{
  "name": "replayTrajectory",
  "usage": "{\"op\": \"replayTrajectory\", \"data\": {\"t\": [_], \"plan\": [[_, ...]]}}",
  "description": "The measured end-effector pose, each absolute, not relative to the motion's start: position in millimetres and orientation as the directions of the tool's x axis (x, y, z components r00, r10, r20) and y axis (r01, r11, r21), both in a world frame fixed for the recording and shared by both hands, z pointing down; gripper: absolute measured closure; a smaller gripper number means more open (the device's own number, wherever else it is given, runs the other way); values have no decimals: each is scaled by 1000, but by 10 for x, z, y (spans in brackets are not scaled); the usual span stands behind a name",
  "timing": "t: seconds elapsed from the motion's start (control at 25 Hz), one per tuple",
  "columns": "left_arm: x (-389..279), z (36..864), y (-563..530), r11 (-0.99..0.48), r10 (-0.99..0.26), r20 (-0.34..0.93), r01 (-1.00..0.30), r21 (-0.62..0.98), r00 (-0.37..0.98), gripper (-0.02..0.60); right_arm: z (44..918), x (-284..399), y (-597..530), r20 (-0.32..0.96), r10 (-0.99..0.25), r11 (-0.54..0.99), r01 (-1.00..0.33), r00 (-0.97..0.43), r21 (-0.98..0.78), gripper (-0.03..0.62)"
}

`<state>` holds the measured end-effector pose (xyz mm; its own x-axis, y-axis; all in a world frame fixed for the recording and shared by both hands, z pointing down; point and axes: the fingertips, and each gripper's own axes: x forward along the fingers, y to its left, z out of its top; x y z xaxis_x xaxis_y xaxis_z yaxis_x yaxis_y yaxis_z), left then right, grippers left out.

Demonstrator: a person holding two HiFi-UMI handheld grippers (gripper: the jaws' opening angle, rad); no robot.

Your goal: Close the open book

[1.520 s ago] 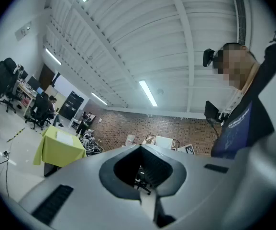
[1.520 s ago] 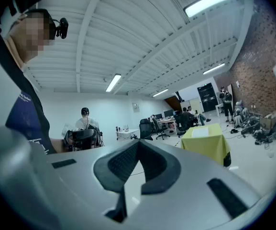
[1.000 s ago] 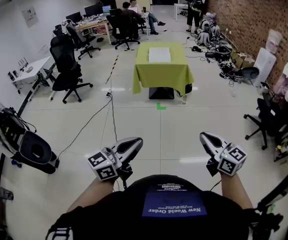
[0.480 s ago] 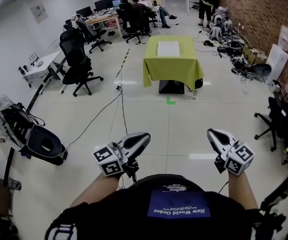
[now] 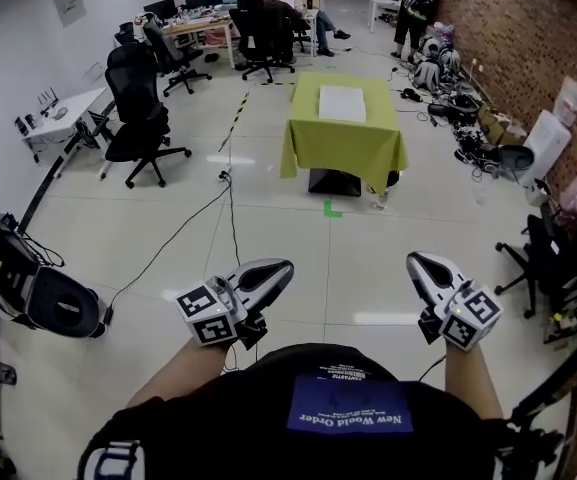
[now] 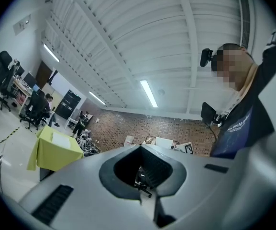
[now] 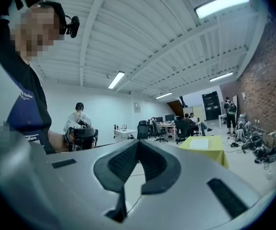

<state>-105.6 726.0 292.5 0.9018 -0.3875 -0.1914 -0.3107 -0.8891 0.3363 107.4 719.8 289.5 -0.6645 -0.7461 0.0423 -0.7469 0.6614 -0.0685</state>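
You hold both grippers low and close to you, well apart from the yellow-green-draped counter (image 5: 340, 153) that stands farther out on the floor (image 5: 268, 233). Your left gripper (image 5: 284, 266) has its jaws pressed together on nothing. Your right gripper (image 5: 414, 262) likewise has its jaws together and empty. The open book (image 5: 343, 103) lies flat about the middle of the counter top, clear of every edge.

The person (image 5: 348, 418) has stepped forward: the green-clothed table (image 5: 343, 148) and the book (image 5: 342, 103) on it now lie nearer.
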Motion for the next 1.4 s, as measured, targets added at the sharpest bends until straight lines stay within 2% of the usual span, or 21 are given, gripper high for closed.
{"op": "replayTrajectory", "data": {"t": [0.28,0.64,0.96,1.4], "plan": [[-1731,2975,6575,-908,-351,-196,-281,310,916,580,2829,488,6589,36,-781,620,-781,-624,-69,609],[-1832,3120,5856,-902,-346,-183,-273,334,920,580,2916,351,5867,70,-778,620,-781,-624,-73,609],[-1446,2995,5077,-879,-424,-169,-360,312,890,580,2905,733,4876,35,-719,689,-719,-694,-88,609],[-358,2761,4250,-842,-514,-141,-467,270,846,580,2734,1723,3720,-11,-626,779,-625,-780,-45,609]]}}
